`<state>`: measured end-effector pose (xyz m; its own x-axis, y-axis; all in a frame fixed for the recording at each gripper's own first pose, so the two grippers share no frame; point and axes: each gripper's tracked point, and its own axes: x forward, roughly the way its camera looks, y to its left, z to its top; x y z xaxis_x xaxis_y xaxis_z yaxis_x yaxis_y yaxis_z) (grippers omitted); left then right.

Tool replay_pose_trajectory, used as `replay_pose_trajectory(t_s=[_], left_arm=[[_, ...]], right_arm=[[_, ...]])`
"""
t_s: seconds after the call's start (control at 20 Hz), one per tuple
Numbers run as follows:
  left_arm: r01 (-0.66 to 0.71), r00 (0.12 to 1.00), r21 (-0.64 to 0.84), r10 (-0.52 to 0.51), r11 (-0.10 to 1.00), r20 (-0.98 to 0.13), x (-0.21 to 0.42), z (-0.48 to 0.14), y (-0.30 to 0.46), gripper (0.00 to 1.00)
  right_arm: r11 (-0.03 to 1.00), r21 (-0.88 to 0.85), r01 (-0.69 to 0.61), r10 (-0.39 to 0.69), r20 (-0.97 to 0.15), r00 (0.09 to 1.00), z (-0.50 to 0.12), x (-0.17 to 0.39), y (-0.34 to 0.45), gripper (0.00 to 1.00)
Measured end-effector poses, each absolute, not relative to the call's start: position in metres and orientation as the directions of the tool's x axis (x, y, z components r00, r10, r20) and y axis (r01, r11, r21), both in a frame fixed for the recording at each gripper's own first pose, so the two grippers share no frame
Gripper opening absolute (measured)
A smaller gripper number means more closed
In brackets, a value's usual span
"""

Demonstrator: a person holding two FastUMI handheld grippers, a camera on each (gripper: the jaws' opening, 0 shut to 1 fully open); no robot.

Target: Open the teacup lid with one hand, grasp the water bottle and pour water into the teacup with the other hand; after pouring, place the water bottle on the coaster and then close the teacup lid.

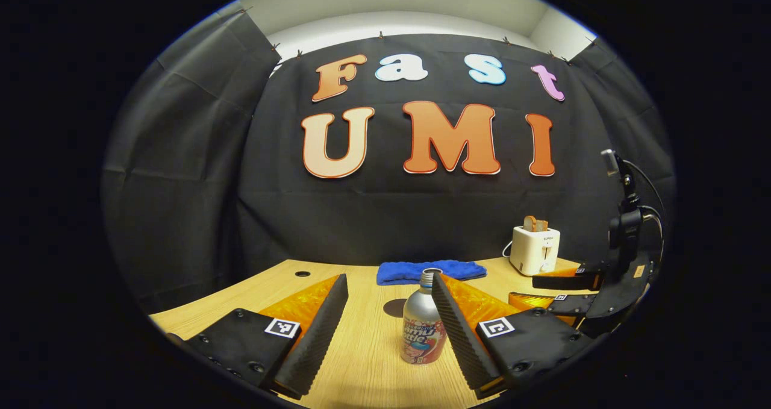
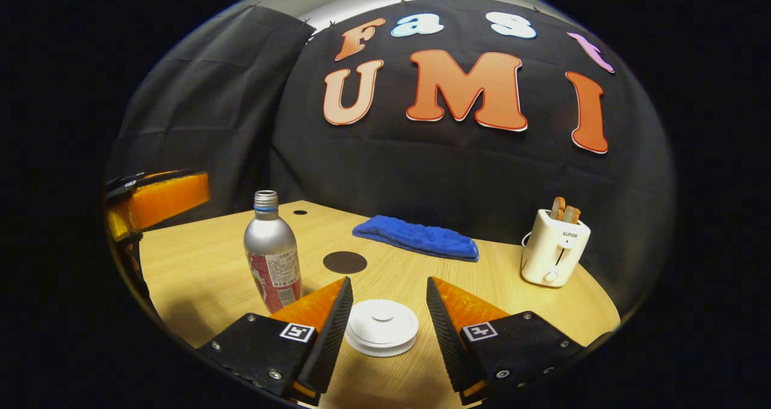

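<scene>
A silver water bottle with a red label stands upright on the wooden table, without a cap. My left gripper is open around it, and the bottle is close to the right-hand finger. The same bottle appears at the left in the right gripper view. The teacup's white round lid with a small knob lies shut on the cup, low between the fingers of my open right gripper. The cup body is hidden under the lid. A dark round coaster lies on the table behind the bottle; it is also the dark coaster in the left gripper view.
A folded blue cloth lies at the back of the table. A white toaster with bread slices stands at the back right. The other gripper is to the right of the bottle. A small hole marks the table's far left.
</scene>
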<state>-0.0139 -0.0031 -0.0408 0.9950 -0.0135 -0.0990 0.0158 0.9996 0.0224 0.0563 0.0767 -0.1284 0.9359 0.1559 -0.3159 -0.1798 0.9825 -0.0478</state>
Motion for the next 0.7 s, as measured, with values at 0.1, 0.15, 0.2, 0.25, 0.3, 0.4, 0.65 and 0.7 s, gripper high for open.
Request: replay_pose_trajectory(t_s=[0.1,0.15,0.2,0.25,0.3,0.4,0.65,0.7], left_arm=[[0.009,0.994,0.019,-0.007,1.0,-0.112,-0.014,-0.045,0.0,0.96],[0.007,0.993,0.017,-0.005,1.0,-0.119,-0.014,-0.047,0.001,0.96],[0.006,0.992,0.017,-0.004,1.0,-0.124,-0.014,-0.051,0.001,0.96],[0.004,0.991,0.017,-0.001,1.0,-0.13,-0.013,-0.053,0.0,0.92],[0.004,0.991,0.02,-0.001,1.0,-0.137,-0.014,-0.056,0.001,0.96],[0.006,0.988,0.025,-0.002,1.0,-0.152,-0.012,-0.064,-0.001,0.92],[0.039,0.985,0.011,-0.037,0.999,-0.169,-0.009,-0.076,-0.013,0.88],[0.045,0.983,0.01,-0.043,0.999,-0.177,-0.01,-0.08,-0.015,0.97]], right_arm=[[0.982,-0.057,-0.182,0.152,-0.348,0.925,-0.143,0.06,0.076,0.69],[0.981,-0.056,-0.186,0.154,-0.36,0.92,-0.148,0.061,0.077,0.64],[0.98,-0.053,-0.193,0.16,-0.37,0.915,-0.154,0.062,0.078,0.62],[0.979,-0.051,-0.197,0.163,-0.381,0.91,-0.159,0.064,0.079,0.57],[0.978,-0.049,-0.203,0.169,-0.39,0.905,-0.163,0.066,0.08,0.55],[0.978,-0.042,-0.204,0.17,-0.406,0.898,-0.171,0.069,0.082,0.51],[0.974,-0.041,-0.222,0.187,-0.405,0.895,-0.177,0.074,0.083,0.32],[0.973,-0.037,-0.229,0.196,-0.401,0.895,-0.177,0.075,0.083,0.27]])
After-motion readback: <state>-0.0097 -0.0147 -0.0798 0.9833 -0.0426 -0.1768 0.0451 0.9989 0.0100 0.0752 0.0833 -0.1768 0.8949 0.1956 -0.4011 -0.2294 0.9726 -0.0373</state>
